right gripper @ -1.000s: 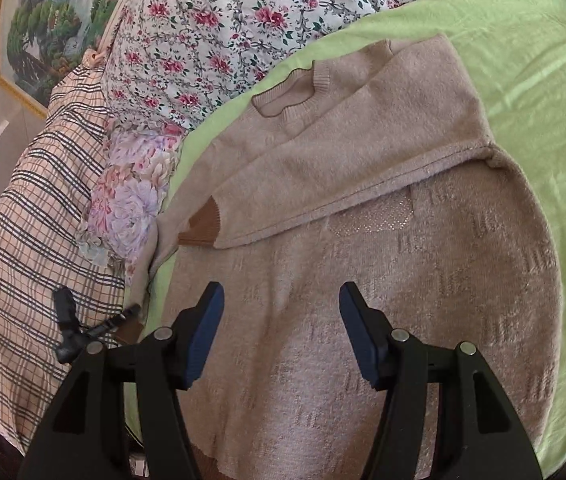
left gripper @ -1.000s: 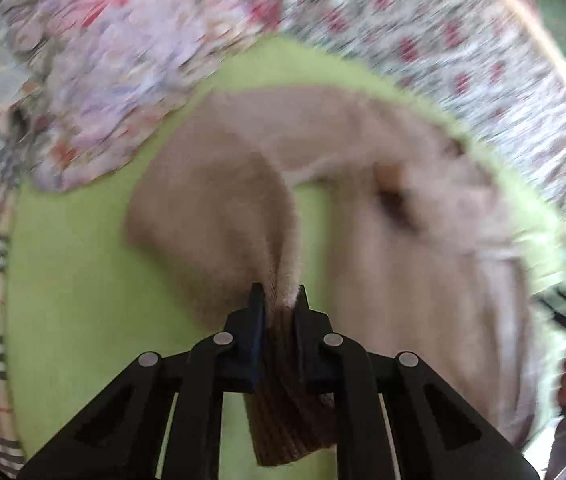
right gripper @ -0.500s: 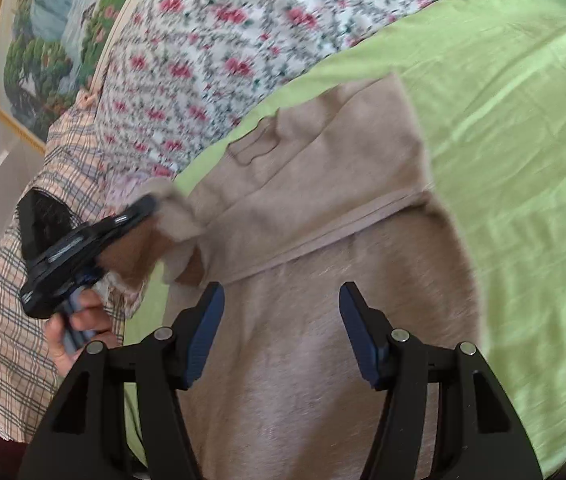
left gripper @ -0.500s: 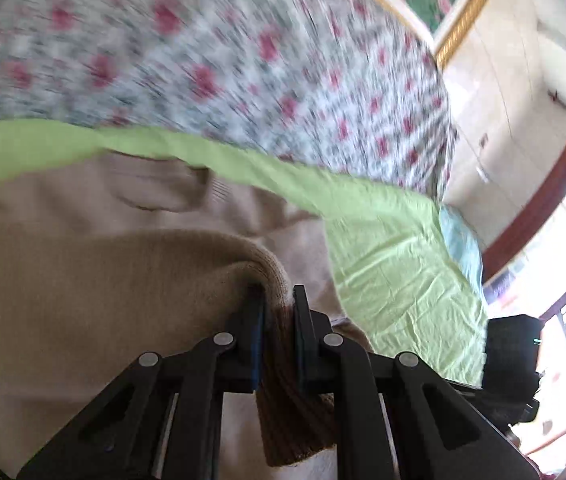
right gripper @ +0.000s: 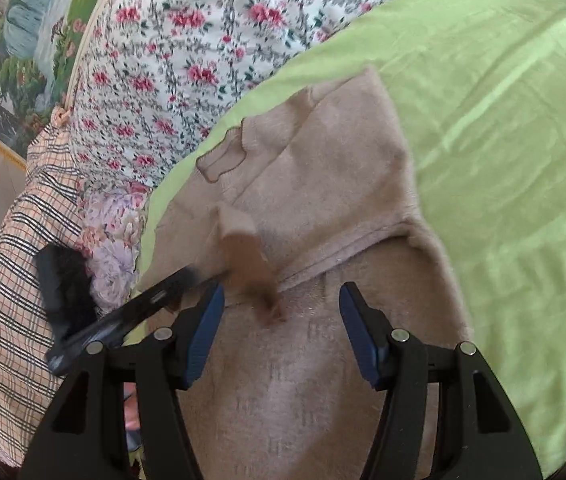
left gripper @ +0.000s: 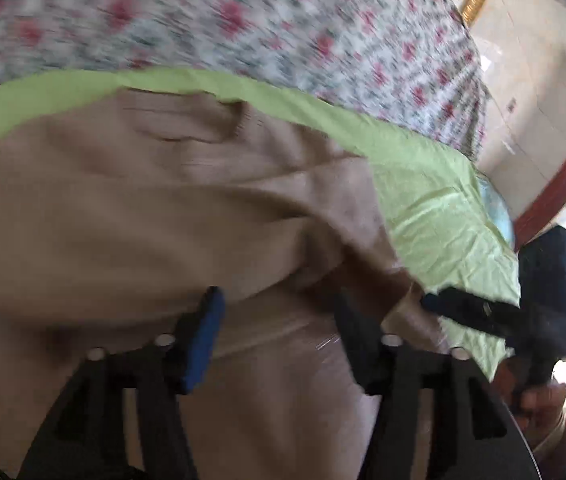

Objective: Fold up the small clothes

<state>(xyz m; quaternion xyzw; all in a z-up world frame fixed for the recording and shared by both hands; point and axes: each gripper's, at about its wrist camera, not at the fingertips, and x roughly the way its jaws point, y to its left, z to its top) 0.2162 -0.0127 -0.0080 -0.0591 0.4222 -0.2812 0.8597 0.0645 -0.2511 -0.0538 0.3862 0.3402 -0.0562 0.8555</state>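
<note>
A beige knit sweater (right gripper: 323, 208) lies on a green sheet (right gripper: 503, 120), neck toward the floral cover. One sleeve is folded across the chest and its brown cuff (right gripper: 255, 264) is blurred as it drops. My left gripper (left gripper: 279, 320) is open over the sweater (left gripper: 143, 216), with nothing between its fingers. It also shows in the right wrist view (right gripper: 151, 304) at the left. My right gripper (right gripper: 281, 312) is open above the sweater body, empty. It also shows in the left wrist view (left gripper: 439, 304) at the sweater's right edge.
A floral bedcover (right gripper: 203, 52) lies beyond the sheet. A plaid cloth (right gripper: 11, 280) and a purple flowered cloth (right gripper: 115, 236) lie at the left. A framed painting (right gripper: 23, 40) hangs behind. A door frame (left gripper: 563, 184) is at the right in the left wrist view.
My left gripper has opened and let go of the sleeve cuff, which now falls onto the chest. It swung right across the sweater. My right gripper stayed open, shifting slightly.
</note>
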